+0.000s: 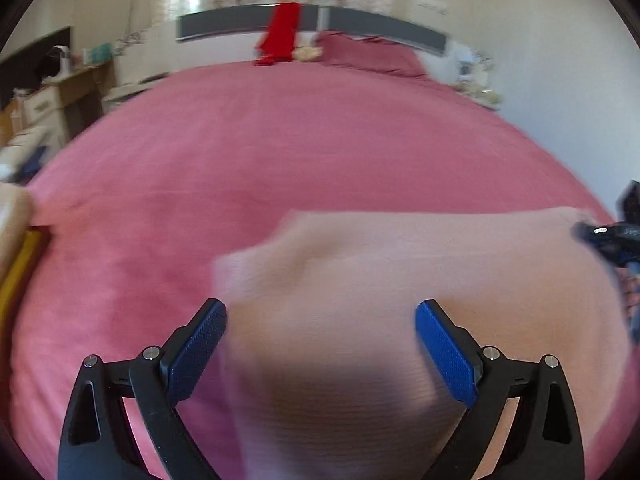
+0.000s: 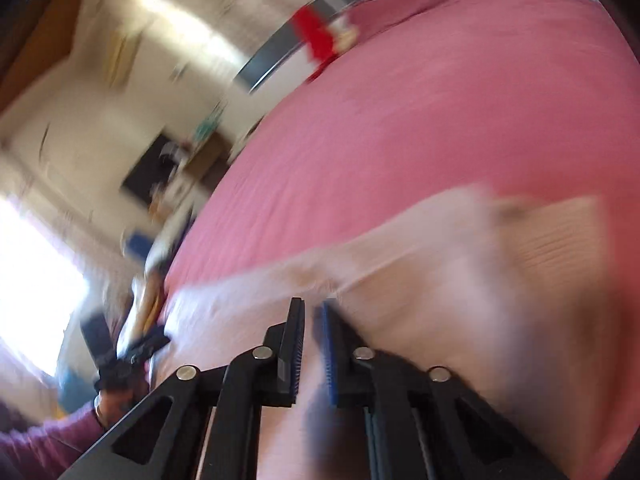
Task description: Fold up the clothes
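A pale pink ribbed garment (image 1: 400,280) lies on the pink bed (image 1: 280,140), blurred by motion. My left gripper (image 1: 320,316) is open wide, its blue pads (image 1: 196,352) on either side of the garment's near part, holding nothing. My right gripper (image 2: 312,312) has its pads nearly together with a fold of the same garment (image 2: 460,280) at its tips; the view is tilted and blurred. The right gripper also shows at the far right edge of the left wrist view (image 1: 612,232), by the garment's right corner. The left gripper shows at the lower left of the right wrist view (image 2: 120,348).
A red cloth (image 1: 280,32) and a dark pink pillow (image 1: 368,54) lie at the head of the bed by the grey headboard (image 1: 224,24). A desk with clutter (image 1: 64,80) stands to the left. A yellow box edge (image 1: 20,264) sits at the bed's left side.
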`<action>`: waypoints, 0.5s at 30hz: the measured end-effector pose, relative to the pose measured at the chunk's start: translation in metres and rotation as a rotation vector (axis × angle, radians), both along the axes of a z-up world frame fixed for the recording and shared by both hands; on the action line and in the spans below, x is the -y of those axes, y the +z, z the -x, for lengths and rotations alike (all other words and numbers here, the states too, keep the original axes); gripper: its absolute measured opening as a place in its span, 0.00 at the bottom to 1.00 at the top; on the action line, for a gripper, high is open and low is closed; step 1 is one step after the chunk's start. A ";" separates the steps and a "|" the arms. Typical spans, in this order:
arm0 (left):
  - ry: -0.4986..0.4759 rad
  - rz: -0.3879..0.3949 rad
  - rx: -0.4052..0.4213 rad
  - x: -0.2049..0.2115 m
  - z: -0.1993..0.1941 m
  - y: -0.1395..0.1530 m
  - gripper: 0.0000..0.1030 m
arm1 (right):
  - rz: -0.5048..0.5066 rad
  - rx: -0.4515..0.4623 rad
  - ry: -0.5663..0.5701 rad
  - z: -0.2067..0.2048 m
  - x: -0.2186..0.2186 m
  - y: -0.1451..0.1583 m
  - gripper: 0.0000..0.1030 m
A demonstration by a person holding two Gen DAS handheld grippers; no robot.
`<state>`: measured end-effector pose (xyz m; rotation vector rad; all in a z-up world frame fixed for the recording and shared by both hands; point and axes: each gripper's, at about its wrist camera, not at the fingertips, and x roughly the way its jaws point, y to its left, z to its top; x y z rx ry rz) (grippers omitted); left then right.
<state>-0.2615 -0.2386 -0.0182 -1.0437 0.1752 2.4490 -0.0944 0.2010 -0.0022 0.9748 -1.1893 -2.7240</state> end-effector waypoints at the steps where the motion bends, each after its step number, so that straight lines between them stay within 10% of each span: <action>1: 0.049 0.015 0.004 0.011 0.003 0.002 0.95 | 0.007 0.011 -0.044 -0.006 -0.013 -0.002 0.10; 5: 0.233 -0.137 0.049 0.051 -0.012 0.020 0.95 | 0.094 -0.113 -0.132 -0.046 -0.030 0.019 0.27; 8: 0.182 -0.248 0.004 0.033 -0.054 0.034 0.95 | 0.118 -0.164 0.008 -0.053 0.011 0.034 0.27; 15: -0.097 -0.029 -0.102 -0.030 -0.119 0.003 0.95 | 0.143 -0.070 0.188 -0.077 0.112 -0.004 0.27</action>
